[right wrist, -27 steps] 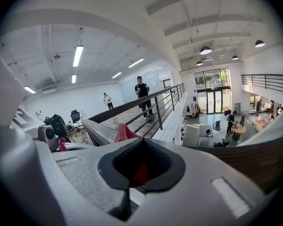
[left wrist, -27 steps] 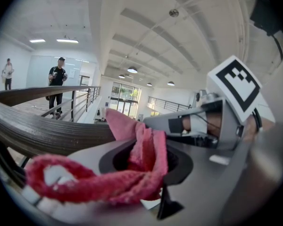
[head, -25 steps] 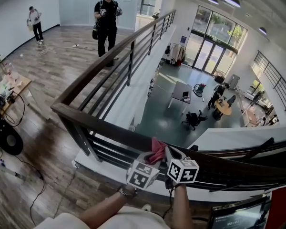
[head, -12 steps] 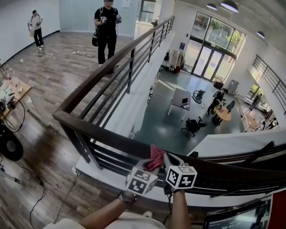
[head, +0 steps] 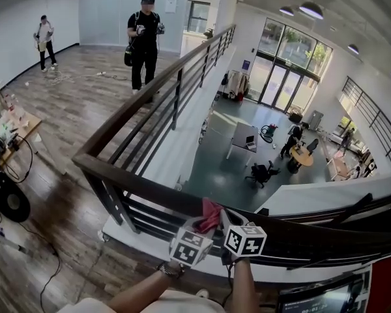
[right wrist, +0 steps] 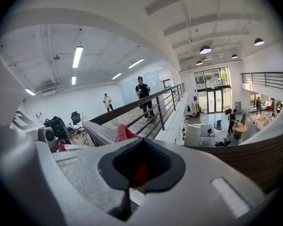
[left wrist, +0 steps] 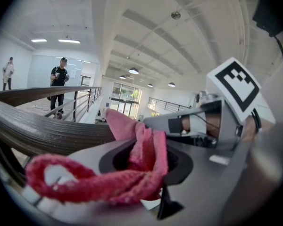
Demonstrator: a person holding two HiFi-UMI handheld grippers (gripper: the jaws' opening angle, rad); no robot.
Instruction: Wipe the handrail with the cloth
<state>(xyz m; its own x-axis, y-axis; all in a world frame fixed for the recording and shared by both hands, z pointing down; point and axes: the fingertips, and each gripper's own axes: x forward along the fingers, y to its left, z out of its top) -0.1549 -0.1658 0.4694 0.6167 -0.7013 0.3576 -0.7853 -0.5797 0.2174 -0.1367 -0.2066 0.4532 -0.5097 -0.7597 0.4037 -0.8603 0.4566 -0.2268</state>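
The dark wooden handrail [head: 137, 186] runs across the head view from a corner at the left towards the right. A pink cloth [head: 210, 214] lies bunched on top of it. My left gripper [head: 202, 223] is shut on the cloth from the near side, and my right gripper [head: 224, 216] is shut on the same cloth close beside it. In the left gripper view the cloth [left wrist: 141, 147] fills the left gripper [left wrist: 151, 169] and trails to the left against the handrail [left wrist: 42, 131]. In the right gripper view a red fold of cloth [right wrist: 137, 173] shows inside the right gripper [right wrist: 136, 172].
Beyond the rail is a drop to a lower floor with desks and chairs [head: 260, 171]. A second railing [head: 182, 64] runs away to the back. A person in black [head: 143, 38] stands on the wooden floor. Another person [head: 43, 41] is at the far left. A cluttered table [head: 6, 126] is at the left edge.
Both grippers stay shut on the cloth at about the same spot on the rail. The head view has drifted a little. The person in black has shifted slightly.
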